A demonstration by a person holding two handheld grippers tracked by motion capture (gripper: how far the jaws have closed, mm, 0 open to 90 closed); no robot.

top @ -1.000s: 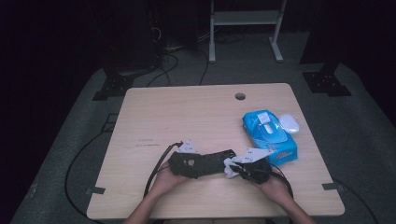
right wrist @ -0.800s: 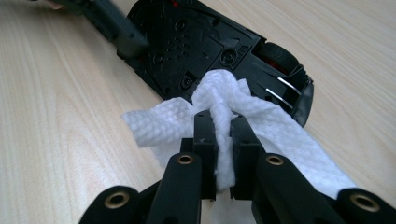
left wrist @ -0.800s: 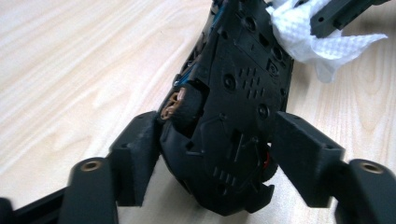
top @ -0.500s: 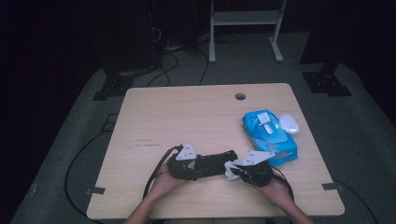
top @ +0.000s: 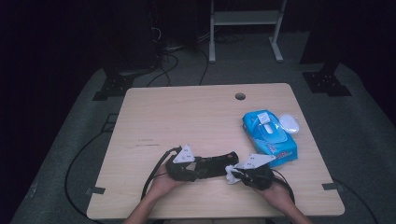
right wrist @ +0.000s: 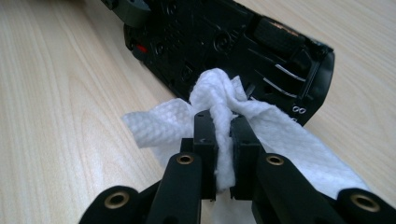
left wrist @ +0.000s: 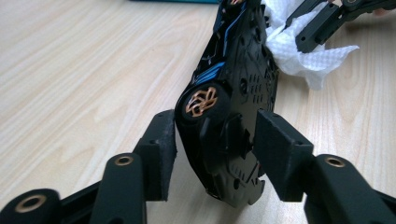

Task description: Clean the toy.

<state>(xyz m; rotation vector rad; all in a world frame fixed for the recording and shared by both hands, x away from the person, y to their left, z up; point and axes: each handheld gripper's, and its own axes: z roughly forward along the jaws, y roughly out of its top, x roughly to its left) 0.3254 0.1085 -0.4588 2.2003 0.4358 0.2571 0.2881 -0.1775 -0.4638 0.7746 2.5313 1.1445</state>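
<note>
Left gripper view showed the left gripper (left wrist: 212, 140) clamping the toy car (left wrist: 233, 93) on edge, exposing its underside; at two o'clock, the right gripper (right wrist: 223, 126) pinched a wipe (right wrist: 219, 93) against it.

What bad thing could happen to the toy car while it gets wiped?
The left gripper clamps the toy car on its edge, tilted, with only its lower rim on the table; a hard push might make it slip or twist out. The right gripper pinches just a fold of the white wipe, so rubbing could pull the wipe free.
</note>
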